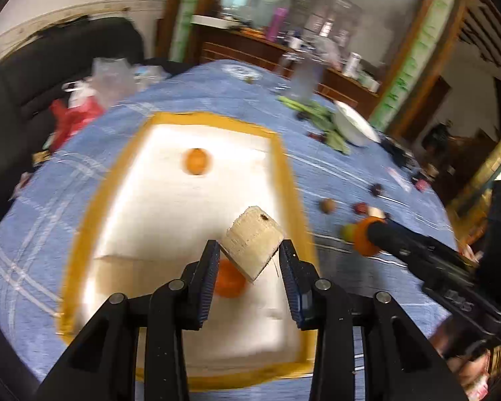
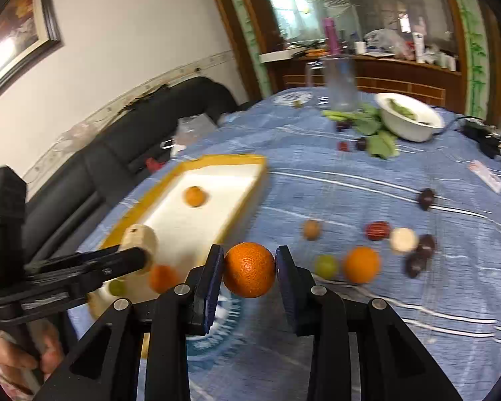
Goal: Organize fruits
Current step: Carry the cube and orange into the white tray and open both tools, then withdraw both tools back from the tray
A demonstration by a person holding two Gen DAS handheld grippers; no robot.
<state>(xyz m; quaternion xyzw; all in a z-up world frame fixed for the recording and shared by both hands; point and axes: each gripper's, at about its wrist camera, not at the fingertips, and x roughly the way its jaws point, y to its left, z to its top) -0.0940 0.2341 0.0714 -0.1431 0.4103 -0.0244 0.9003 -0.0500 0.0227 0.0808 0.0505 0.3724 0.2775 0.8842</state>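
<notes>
My left gripper (image 1: 248, 254) is shut on a pale beige ridged chunk of fruit (image 1: 252, 244) and holds it above the yellow-rimmed white tray (image 1: 284, 163). Two oranges lie in the tray, one far (image 1: 197, 161) and one under the chunk (image 1: 228, 280). My right gripper (image 2: 249, 260) is shut on an orange (image 2: 249, 269) above the blue tablecloth, right of the tray (image 2: 250, 183). The left gripper with its chunk (image 2: 140, 240) shows at the left of the right wrist view. Loose fruits lie on the cloth: an orange (image 2: 361, 264), a green fruit (image 2: 325, 265), a brown one (image 2: 311, 229) and dark plums (image 2: 421, 255).
A white bowl (image 2: 409, 118) with green leaves (image 2: 375, 133) stands at the far right of the table. A clear jug (image 2: 340, 83) stands at the back. Plastic bags (image 1: 83, 100) lie at the far left by a black sofa (image 2: 117, 153). A cluttered sideboard stands behind.
</notes>
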